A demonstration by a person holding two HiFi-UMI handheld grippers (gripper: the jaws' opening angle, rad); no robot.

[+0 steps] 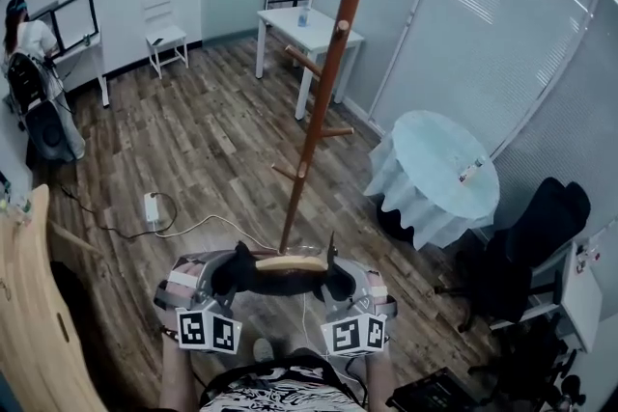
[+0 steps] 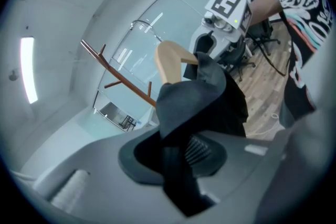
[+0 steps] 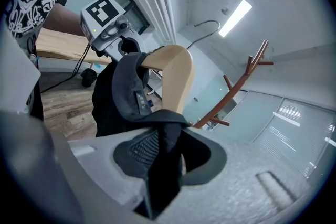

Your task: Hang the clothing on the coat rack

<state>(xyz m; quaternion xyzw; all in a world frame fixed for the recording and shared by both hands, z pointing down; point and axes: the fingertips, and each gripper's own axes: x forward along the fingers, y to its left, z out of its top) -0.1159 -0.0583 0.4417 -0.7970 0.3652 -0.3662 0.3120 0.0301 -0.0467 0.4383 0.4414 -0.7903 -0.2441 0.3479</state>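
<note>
A dark garment (image 1: 286,285) hangs on a pale wooden hanger (image 1: 291,262), held level between my two grippers low in the head view. My left gripper (image 1: 235,268) is shut on the garment's left end, and dark cloth fills its jaws (image 2: 178,157). At the other end my right gripper (image 1: 338,273) is shut on cloth (image 3: 163,152) just under the hanger's curved arm (image 3: 176,76). The brown wooden coat rack (image 1: 319,101), with several angled pegs, stands on the floor just ahead of the hanger. It also shows beyond the garment (image 2: 205,97) as a slanted pole (image 2: 126,84).
A round table under a pale cloth (image 1: 435,169) stands right of the rack, with a black office chair (image 1: 531,236) nearer. At the back are a white table (image 1: 309,29) and a white chair (image 1: 166,41). A power strip with cable (image 1: 152,207) lies on the floor. A person (image 1: 29,63) is far left.
</note>
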